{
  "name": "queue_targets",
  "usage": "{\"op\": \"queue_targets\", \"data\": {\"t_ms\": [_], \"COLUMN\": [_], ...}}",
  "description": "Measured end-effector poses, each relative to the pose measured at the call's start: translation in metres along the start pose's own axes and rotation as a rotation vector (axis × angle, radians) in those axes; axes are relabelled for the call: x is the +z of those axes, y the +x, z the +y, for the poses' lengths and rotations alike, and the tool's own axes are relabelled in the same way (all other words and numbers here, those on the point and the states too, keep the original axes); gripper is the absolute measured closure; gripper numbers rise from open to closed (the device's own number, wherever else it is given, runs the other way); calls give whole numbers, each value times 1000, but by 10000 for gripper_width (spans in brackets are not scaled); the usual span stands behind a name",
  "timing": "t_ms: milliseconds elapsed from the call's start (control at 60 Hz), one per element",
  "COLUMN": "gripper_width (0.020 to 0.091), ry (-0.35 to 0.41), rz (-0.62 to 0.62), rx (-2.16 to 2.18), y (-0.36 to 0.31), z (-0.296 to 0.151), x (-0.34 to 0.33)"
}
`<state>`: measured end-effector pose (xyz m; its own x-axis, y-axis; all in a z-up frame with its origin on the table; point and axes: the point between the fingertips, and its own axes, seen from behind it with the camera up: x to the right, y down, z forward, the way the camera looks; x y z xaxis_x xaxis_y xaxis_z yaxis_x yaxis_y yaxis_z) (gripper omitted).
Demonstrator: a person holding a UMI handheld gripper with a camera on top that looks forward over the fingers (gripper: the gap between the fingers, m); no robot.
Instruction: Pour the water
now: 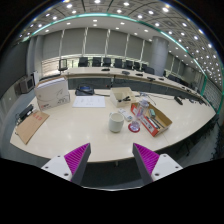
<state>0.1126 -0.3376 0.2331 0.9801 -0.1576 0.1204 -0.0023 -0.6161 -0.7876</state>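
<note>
The fingers [110, 160] stand apart, empty; at frame centre on the beige counter [70, 125], the small white cup [117, 121] looks light and rigid, best gripped mid-body.

Cardboard box [157, 122] w/ snacks, white box [52, 94], papers [89, 101] on table [90, 130].

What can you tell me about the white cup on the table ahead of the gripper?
The white cup looks like a small, plain, opaque mug standing upright on the pale tabletop. It sits well beyond the open gripper, untouched, with a cluster of colourful packages close beside it. Any handle, and whether it holds anything, cannot be made out from here.
</note>
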Motion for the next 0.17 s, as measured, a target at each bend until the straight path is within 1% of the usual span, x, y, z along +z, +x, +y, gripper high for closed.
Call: {"op": "queue_targets", "data": {"t_ms": [167], "gripper_width": [241], "ry": [-4], "rz": [-5], "rx": [-40], "y": [-10], "z": [3], "x": [-5]}}
